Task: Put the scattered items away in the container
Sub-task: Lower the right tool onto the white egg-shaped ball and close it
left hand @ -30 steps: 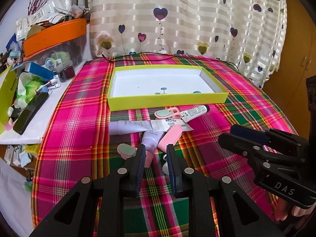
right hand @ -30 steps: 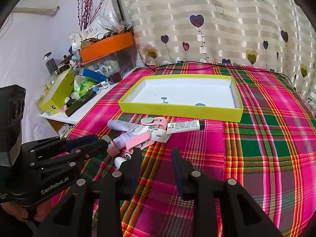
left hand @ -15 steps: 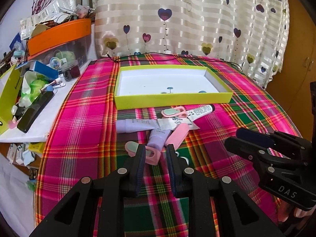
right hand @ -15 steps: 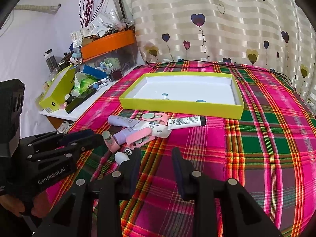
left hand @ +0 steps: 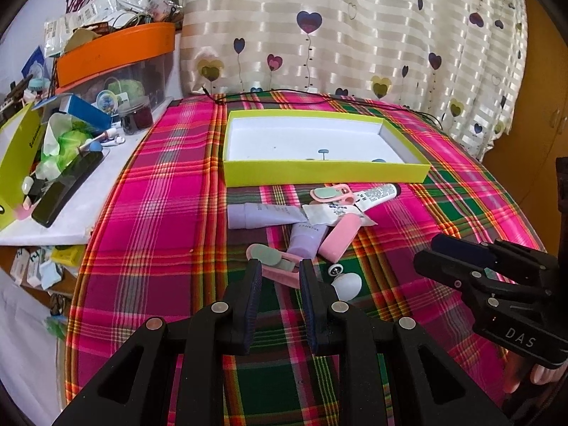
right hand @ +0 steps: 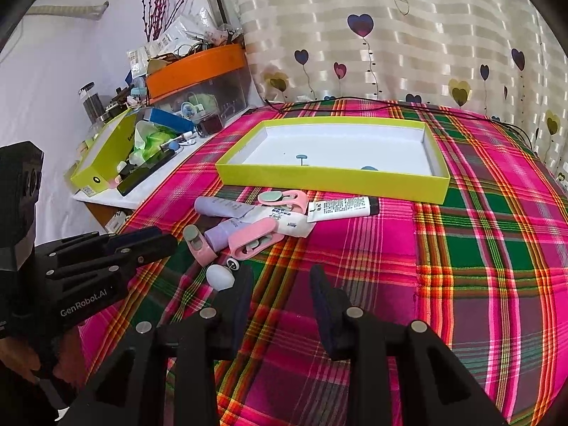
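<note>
A yellow-green box (left hand: 319, 174) (right hand: 330, 175) with a white inside stands on the plaid cloth. In front of it lie scattered items: two purple tubes (left hand: 264, 216) (right hand: 222, 207), a white tube with a black cap (left hand: 378, 193) (right hand: 342, 208), pink clippers (left hand: 332, 193) (right hand: 284, 198), a pink case (left hand: 342, 236) (right hand: 252, 236), a pink file (left hand: 273, 261) (right hand: 198, 245) and a white roller (left hand: 346, 284) (right hand: 220, 277). My left gripper (left hand: 278, 277) (right hand: 156, 243) is open and empty just before the pink file. My right gripper (right hand: 280, 284) (left hand: 443, 255) is open and empty, right of the pile.
A side table at the left carries an orange-lidded bin (left hand: 113, 56) (right hand: 197, 67), a yellow box (right hand: 103, 152) and clutter. A black cable (left hand: 319, 94) runs behind the box. A heart-patterned curtain (left hand: 355, 25) hangs behind.
Both grippers have drawn back a little from the pile and turned slightly left. The items have not moved.
</note>
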Tool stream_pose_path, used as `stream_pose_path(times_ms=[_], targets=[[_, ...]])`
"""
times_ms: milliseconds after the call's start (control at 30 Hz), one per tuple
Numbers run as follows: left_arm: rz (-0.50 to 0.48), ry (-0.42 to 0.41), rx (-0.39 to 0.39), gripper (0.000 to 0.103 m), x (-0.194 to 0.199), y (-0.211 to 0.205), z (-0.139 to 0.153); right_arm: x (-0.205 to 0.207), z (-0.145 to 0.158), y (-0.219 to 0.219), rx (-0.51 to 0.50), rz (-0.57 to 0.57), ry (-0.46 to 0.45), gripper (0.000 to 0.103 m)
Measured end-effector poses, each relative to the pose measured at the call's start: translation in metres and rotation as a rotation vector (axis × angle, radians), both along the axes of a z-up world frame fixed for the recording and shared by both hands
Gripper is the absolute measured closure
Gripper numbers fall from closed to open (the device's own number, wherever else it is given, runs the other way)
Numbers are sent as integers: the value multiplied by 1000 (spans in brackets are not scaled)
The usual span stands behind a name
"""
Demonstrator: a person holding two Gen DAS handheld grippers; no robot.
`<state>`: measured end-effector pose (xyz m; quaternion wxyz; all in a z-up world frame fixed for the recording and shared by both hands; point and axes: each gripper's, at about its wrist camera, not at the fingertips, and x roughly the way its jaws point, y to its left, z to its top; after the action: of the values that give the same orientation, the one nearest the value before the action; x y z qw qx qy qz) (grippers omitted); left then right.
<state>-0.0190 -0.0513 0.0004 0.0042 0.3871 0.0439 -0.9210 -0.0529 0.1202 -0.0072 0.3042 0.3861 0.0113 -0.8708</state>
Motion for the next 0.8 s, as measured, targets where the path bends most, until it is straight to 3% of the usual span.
stream_pose_path(times_ms=[800], targets=[[23, -14, 25, 81, -4, -23, -11, 1, -13, -26, 12, 81, -37, 69]])
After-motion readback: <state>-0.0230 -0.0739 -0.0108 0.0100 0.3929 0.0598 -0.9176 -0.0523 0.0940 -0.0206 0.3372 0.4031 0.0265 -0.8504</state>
